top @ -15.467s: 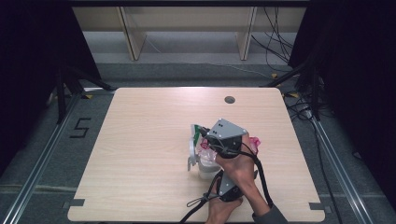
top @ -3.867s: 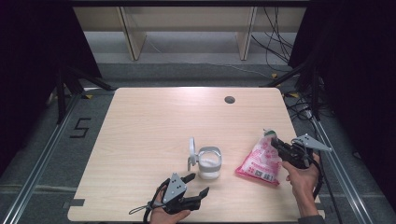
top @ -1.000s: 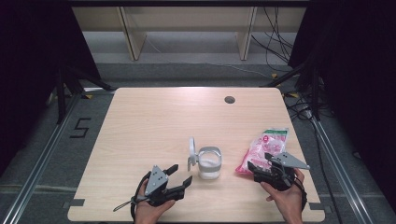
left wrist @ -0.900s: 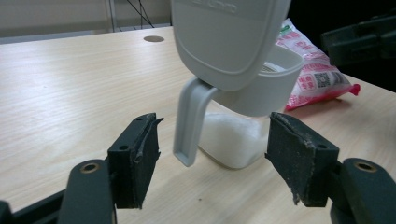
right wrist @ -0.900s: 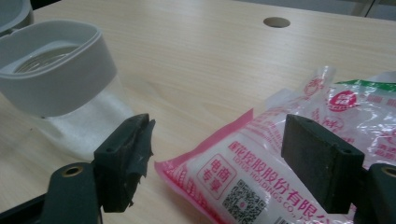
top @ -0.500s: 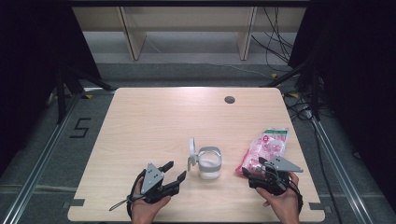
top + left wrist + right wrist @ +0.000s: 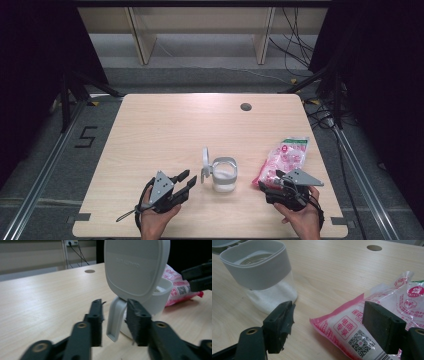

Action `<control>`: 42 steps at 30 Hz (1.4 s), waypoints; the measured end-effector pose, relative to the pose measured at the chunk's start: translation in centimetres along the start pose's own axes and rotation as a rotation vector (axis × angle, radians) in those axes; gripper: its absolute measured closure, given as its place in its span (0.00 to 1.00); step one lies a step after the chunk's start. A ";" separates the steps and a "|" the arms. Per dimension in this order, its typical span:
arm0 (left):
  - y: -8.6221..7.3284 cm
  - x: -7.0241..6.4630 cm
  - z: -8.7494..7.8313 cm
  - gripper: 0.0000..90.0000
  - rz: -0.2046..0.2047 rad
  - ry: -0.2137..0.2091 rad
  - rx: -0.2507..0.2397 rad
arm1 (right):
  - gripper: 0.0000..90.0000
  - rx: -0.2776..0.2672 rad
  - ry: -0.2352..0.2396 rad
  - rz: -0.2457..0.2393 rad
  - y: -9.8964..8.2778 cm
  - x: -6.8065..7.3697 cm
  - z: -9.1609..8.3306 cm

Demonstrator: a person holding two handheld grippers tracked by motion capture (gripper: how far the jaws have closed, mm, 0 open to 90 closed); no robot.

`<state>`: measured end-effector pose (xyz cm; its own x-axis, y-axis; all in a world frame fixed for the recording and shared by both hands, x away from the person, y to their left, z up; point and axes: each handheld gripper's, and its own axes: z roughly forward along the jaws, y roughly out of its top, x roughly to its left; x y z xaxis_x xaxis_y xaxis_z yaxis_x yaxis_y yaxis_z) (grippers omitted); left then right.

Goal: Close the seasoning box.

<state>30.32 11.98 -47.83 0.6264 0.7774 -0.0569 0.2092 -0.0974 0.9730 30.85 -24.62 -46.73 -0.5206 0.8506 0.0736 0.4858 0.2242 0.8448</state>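
A clear container (image 7: 223, 176) with a grey rim stands near the table's front middle, white powder in its bottom, its grey lid (image 7: 205, 160) flipped upright at its left. A pink and white bag (image 7: 286, 156) lies flat to its right. My left gripper (image 7: 187, 178) rests open on the table just left of the container. In the left gripper view its gripper (image 7: 114, 322) has the lid's (image 7: 137, 265) hinge arm between the open jaws, not touching. My right gripper (image 7: 270, 181) is open at the bag's near end. In the right gripper view its gripper (image 7: 329, 325) frames the bag's corner (image 7: 352, 330) beside the container (image 7: 262, 272).
The wooden table (image 7: 175, 125) has a round cable hole (image 7: 245, 106) at the back right. Behind the table stand wooden shelf legs (image 7: 140, 35), with cables on the floor. Metal rails run along both sides.
Earlier my right gripper held the bag up; the bag now lies on the table. In the last second both grippers drew slightly back toward the near edge.
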 end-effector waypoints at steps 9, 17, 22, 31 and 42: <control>0.9 0.1 0.6 0.94 0.045 0.023 -0.010 | 0.30 -0.008 0.001 -0.048 0.0 0.0 0.2; 1.6 -0.5 1.2 0.95 0.060 0.005 -0.001 | 0.30 -0.010 0.013 -0.039 -0.1 0.1 0.3; 2.2 -0.8 1.6 0.95 0.088 -0.008 0.001 | 0.30 -0.005 0.029 -0.039 -0.1 0.2 0.4; 2.8 -1.0 2.2 0.95 0.137 -0.024 -0.002 | 0.30 0.002 0.021 -0.042 -0.1 0.2 0.3; 3.1 -1.6 2.8 0.97 0.145 -0.036 -0.004 | 0.30 0.008 0.020 -0.003 -0.1 0.5 0.2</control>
<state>32.09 8.72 -45.37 0.6763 0.7326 0.0767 0.1114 -0.2047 0.9725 30.71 -24.13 -46.95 -0.5365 0.8400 0.0815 0.4892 0.2308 0.8411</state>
